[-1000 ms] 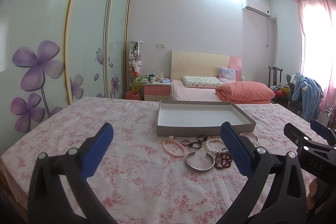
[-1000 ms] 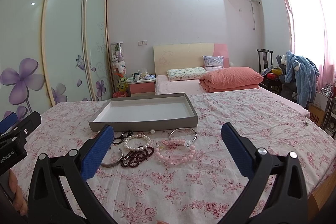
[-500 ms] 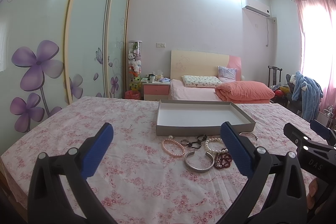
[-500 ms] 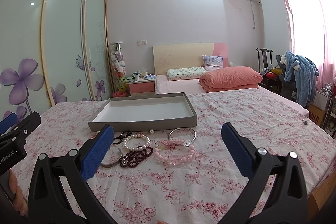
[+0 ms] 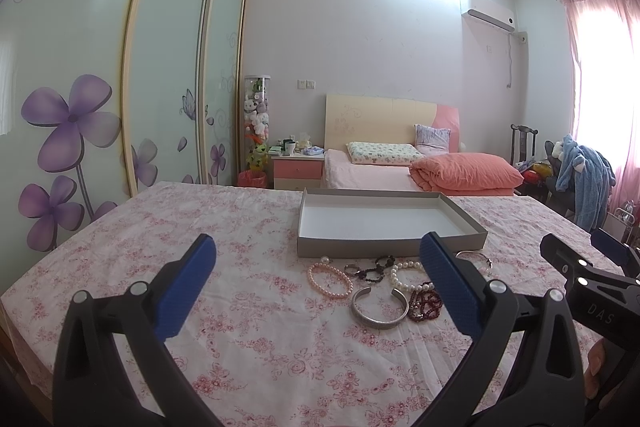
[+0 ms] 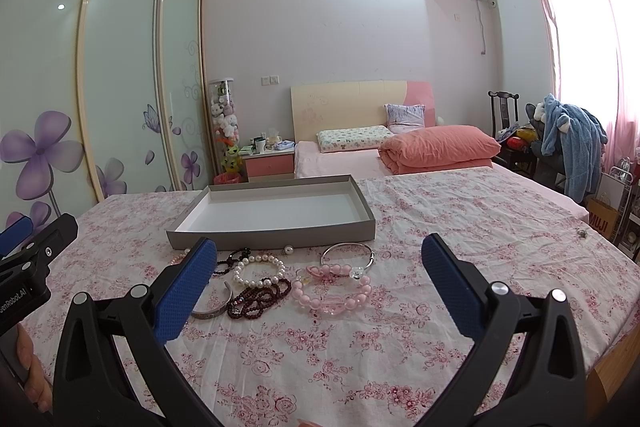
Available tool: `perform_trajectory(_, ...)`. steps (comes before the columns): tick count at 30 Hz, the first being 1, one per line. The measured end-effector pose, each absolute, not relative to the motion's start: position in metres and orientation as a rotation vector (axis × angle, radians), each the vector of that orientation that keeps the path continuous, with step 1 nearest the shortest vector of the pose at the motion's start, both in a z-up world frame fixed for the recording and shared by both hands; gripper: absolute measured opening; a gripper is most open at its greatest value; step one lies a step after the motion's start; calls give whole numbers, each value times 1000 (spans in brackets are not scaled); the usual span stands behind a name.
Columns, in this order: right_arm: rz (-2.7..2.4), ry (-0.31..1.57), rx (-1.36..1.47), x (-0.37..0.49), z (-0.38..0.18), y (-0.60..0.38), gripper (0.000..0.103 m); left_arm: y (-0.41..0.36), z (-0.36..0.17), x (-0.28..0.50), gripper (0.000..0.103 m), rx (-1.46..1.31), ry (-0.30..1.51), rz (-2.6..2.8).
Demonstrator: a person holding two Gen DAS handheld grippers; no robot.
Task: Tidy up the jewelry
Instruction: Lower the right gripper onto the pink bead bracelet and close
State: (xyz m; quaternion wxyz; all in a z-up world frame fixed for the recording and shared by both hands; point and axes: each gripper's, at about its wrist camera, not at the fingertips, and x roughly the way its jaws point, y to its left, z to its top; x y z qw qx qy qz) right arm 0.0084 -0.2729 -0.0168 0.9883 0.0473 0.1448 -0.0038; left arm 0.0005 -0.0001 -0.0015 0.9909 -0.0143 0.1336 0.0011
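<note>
A grey shallow tray (image 5: 390,249) (image 6: 272,237) with a white empty inside lies on the floral cloth. In front of it lie several pieces: a pink bead bracelet (image 5: 330,279), a silver cuff (image 5: 380,307) (image 6: 212,311), a white pearl bracelet (image 6: 259,269), dark red beads (image 6: 259,301), a black bead bracelet (image 5: 374,269), a thin silver bangle (image 6: 347,253) and a pink chunky bracelet (image 6: 332,291). My left gripper (image 5: 316,283) is open and empty, short of the jewelry. My right gripper (image 6: 318,281) is open and empty, above the pile's near side.
The floral cloth (image 6: 460,227) covers a wide table. A loose pearl (image 6: 288,249) lies by the tray. A small metal item (image 6: 581,233) lies far right. A bed (image 6: 400,151), nightstand (image 6: 268,163) and a chair with clothes (image 6: 568,143) stand behind. Wardrobe doors (image 5: 160,67) are on the left.
Both views have shifted very slightly; the tray and jewelry sit a touch lower and closer. Both grippers stay open and nothing was touched.
</note>
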Motion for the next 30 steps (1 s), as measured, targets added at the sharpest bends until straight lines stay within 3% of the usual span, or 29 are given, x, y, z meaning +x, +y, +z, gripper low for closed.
perform_trajectory(9,-7,386,107,31,-27,-283,101,0,-15,30,99,-30,387,14)
perform_trajectory(15,-19,613,122,75,-51,-301,101,11,-36,71,99,-52,609,-7)
perform_trajectory(17,-11,689,127,89,-60,-304,95,13,-47,84,99,-74,690,-36)
perform_trajectory(19,-1,741,155,100,-69,-308,78,16,-56,93,99,-88,733,-59)
perform_trajectory(22,-23,802,211,117,-77,-318,64,15,-62,101,99,-84,765,-66)
perform_trajectory(30,-57,891,144,139,-94,-309,45,4,-76,119,99,-49,832,-69)
